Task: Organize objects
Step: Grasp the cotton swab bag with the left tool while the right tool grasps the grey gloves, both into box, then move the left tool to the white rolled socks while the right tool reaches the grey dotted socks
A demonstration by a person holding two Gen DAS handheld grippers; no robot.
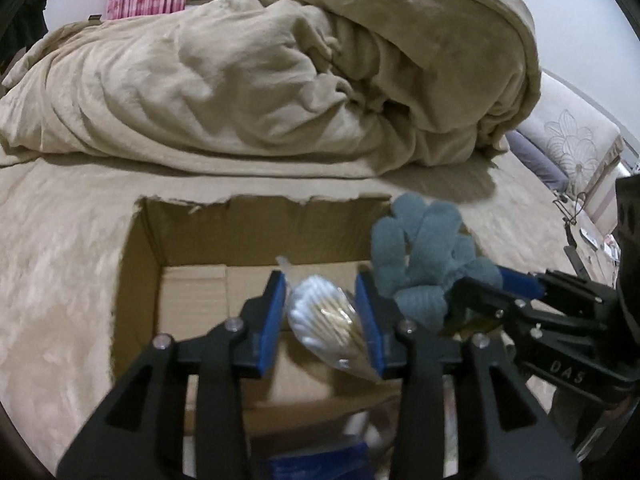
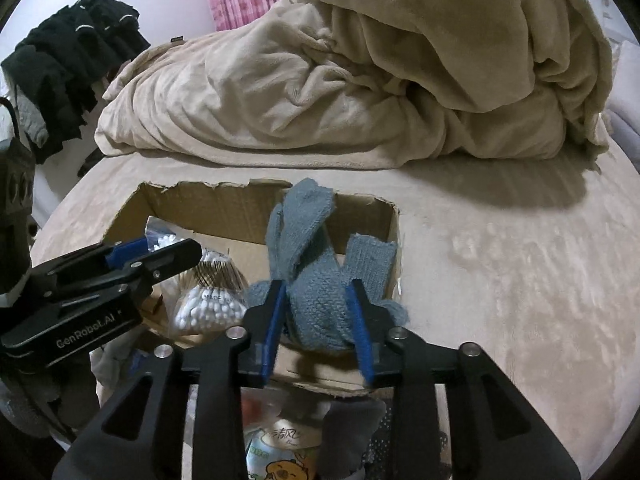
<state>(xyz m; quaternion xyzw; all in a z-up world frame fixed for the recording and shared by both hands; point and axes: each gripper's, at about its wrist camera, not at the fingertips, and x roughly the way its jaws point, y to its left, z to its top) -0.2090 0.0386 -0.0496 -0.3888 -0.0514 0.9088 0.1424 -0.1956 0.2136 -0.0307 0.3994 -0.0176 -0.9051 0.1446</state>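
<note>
Fig.: both grippers over the cardboard box (image 1: pixel 256 240) on the bed (image 2: pixel 500 280). Your left gripper (image 1: pixel 320 320) has its fingers clamped on a clear bag of cotton swabs (image 1: pixel 326 320), held above the box's open top. Your right gripper (image 2: pixel 318 316) has its fingers clamped on a grey knit cloth (image 2: pixel 316 280), bunched, w/ loose ends sticking up past the fingertips and hanging over the box's near right corner.

Handling (judgement): the swab bag looks light and crinkly; the film is prob. slippery and can slide under a squeeze, so grip across the fat middle of the bundle, as you do now, not at the thin twisted neck. The cloth is soft, limp and light; it will sag and drape, so grip a gathered wad rather than one edge, and expect trailing ends to catch on the torn box rim.

Containers: the box floor, where visible in the left wrist view, shows bare cardboard flaps; its near part is hidden behind the fingers. Below the right gripper, nearer than the box, lies a blurred printed pack (image 2: pixel 276 452); contents can't be told.
</note>
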